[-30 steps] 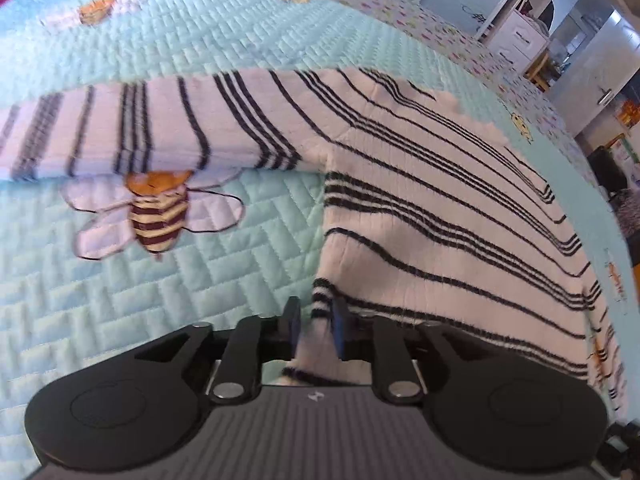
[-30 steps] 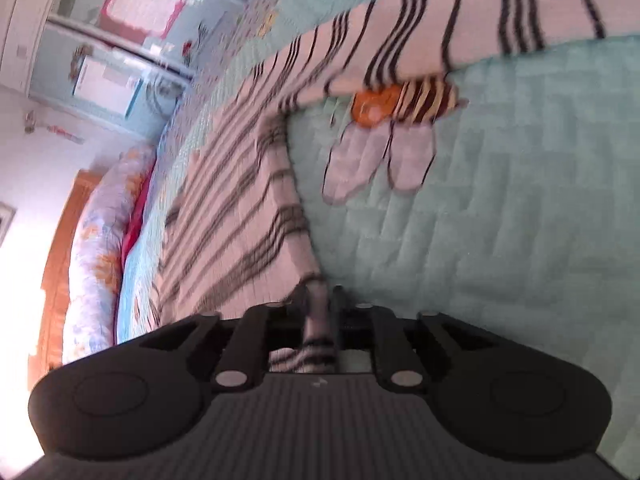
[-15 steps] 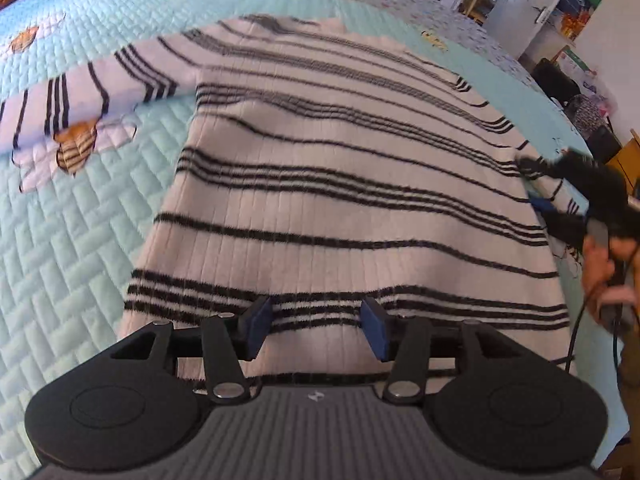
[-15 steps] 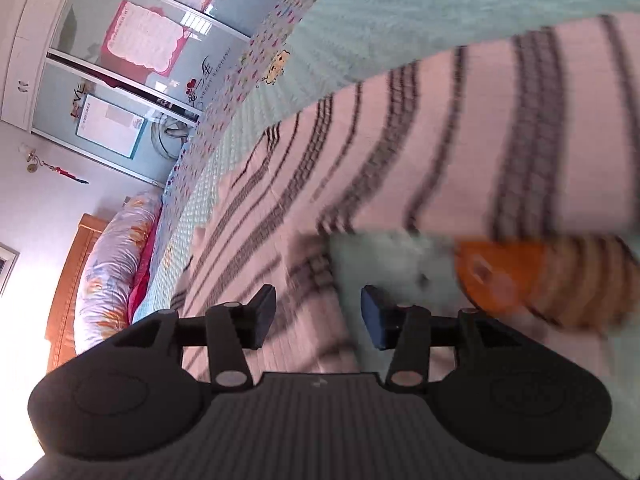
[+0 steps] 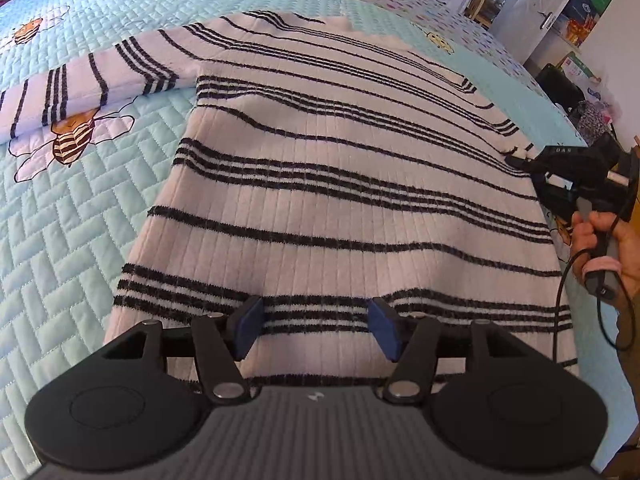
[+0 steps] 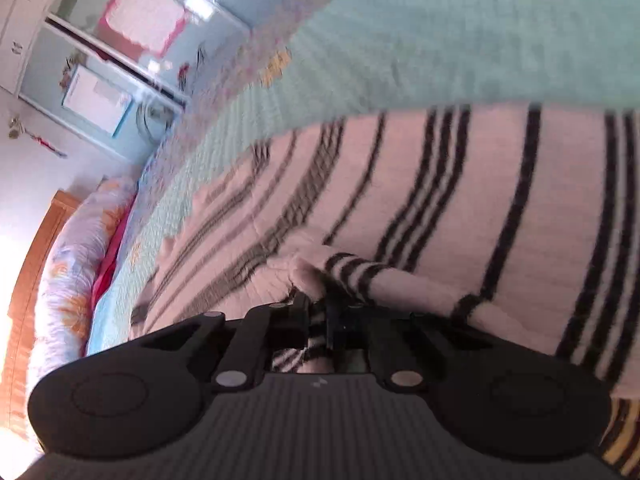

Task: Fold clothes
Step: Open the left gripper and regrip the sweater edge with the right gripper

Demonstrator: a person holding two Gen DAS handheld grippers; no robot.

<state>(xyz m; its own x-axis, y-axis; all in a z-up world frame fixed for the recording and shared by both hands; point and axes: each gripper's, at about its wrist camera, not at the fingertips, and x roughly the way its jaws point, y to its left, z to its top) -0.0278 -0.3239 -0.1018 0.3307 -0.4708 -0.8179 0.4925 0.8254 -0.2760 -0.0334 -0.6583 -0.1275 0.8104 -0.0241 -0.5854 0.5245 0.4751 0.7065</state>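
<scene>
A white knit sweater (image 5: pixel 340 160) with black stripes lies flat on the bed, its left sleeve (image 5: pixel 80 84) stretched out to the side. My left gripper (image 5: pixel 316 316) hovers over the hem; its jaws are opening and the blue pads grip nothing. At the sweater's right edge a hand (image 5: pixel 608 240) holds my right gripper (image 5: pixel 518 160). In the right wrist view, blurred by motion, the right gripper (image 6: pixel 318 304) is closing, pinched on a bunched fold of the sweater (image 6: pixel 440 200).
A light blue quilt (image 5: pixel 80 220) with a bee patch (image 5: pixel 72 136) covers the bed. A floral pillow (image 6: pixel 72 260) and wooden headboard (image 6: pixel 28 280) lie at one end. A door and drawers (image 5: pixel 536 12) stand beyond the far corner. A cable hangs from the right handle.
My left gripper let go of the sweater's side edge, moved over to the hem and opened wide. My right gripper released its fabric, opened, travelled along the sweater's edge and closed on a fold.
</scene>
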